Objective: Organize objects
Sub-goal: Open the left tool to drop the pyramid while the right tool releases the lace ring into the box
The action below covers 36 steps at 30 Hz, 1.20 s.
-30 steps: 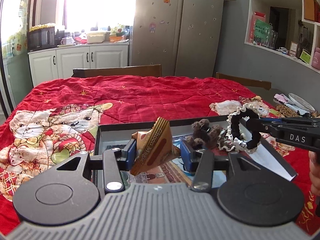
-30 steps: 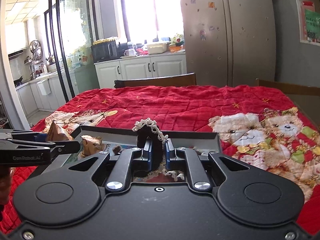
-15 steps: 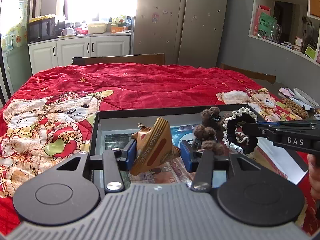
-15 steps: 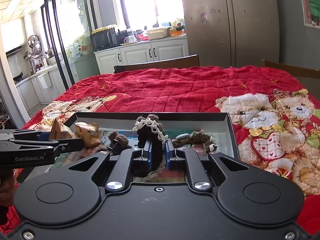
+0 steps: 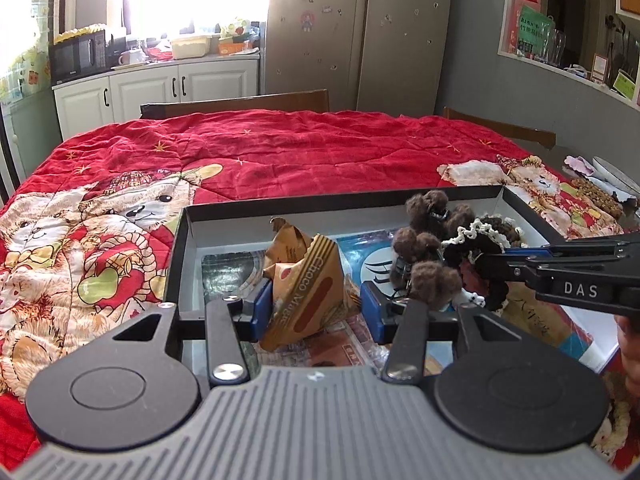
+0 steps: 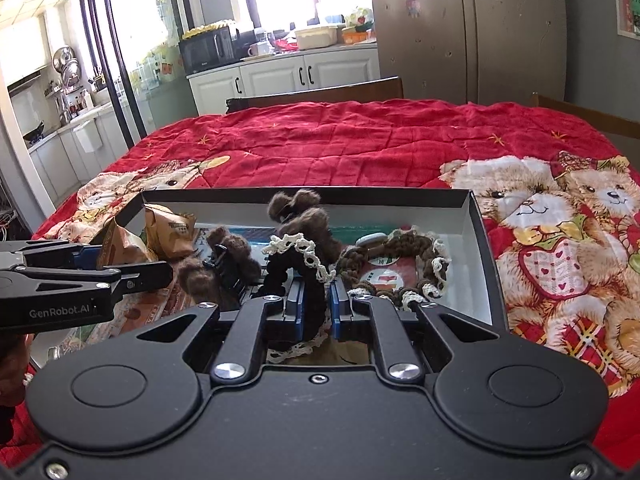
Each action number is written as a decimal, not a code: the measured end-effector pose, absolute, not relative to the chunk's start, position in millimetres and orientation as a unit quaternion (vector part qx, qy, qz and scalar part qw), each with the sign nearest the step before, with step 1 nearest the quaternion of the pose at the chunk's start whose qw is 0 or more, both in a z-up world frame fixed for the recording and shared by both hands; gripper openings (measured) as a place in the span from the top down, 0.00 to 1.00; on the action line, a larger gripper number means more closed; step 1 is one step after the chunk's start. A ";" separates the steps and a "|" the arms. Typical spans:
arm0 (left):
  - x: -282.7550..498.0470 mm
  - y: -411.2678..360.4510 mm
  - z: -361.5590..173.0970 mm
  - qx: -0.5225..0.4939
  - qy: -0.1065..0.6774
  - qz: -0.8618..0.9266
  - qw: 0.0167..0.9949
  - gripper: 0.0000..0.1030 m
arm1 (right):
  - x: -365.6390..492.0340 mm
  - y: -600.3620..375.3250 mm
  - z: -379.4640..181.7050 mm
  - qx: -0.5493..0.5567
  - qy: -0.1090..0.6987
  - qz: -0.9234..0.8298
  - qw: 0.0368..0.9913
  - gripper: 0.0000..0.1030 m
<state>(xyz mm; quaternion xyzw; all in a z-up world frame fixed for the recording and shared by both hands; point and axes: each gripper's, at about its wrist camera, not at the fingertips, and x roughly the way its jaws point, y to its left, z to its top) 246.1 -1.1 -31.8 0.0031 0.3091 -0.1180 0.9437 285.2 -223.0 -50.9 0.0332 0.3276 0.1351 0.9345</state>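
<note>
Jaws: those of the left gripper [image 5: 316,300] pinch a crumpled tan snack packet [image 5: 310,294] between blue pads; those of the right gripper [image 6: 316,300] are pressed close on a black scrunchie [image 6: 298,268] edged with cream lace. Both held items hang over the interior of a shallow black box [image 5: 182,248] with pale inner walls, which lies on a red quilted bear-print cover [image 5: 260,152].

Hidden or unclear: each gripper's broad ribbed or smooth black body blocks the near part of the box, so the near wall and the lower ends of both held items are out of sight. The packet's lettering reads only partly, "Choco" being legible. The printed sheets lining the box floor are too obscured to identify. In the right wrist view the scrunchie's lower loop disappears between the fingers.

Materials and shapes: a fuzzy brown pompom hair clip [image 5: 424,248], built of several rounded tufts on a dark toothed clasp, stands just beside the scrunchie. A second tan packet [image 6: 168,228], creased and glossy, lies behind the first near the box's left wall. A brown braided ring with cream lace trim [image 6: 404,264] lies flat toward the right wall, with a small pale rounded object, not identifiable, at its far edge.
</note>
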 end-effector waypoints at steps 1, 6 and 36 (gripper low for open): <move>246.2 -1.2 -32.1 0.003 0.310 -0.119 0.943 0.49 | 285.1 -222.9 -51.1 0.034 0.328 0.135 0.934 0.88; 247.6 -2.5 -34.0 0.006 0.317 -0.117 0.941 0.49 | 285.5 -222.8 -51.9 0.034 0.329 0.134 0.934 0.88; 247.8 -4.4 -36.5 0.004 0.319 -0.114 0.941 0.38 | 285.3 -216.3 -52.3 0.008 0.325 0.120 0.938 0.86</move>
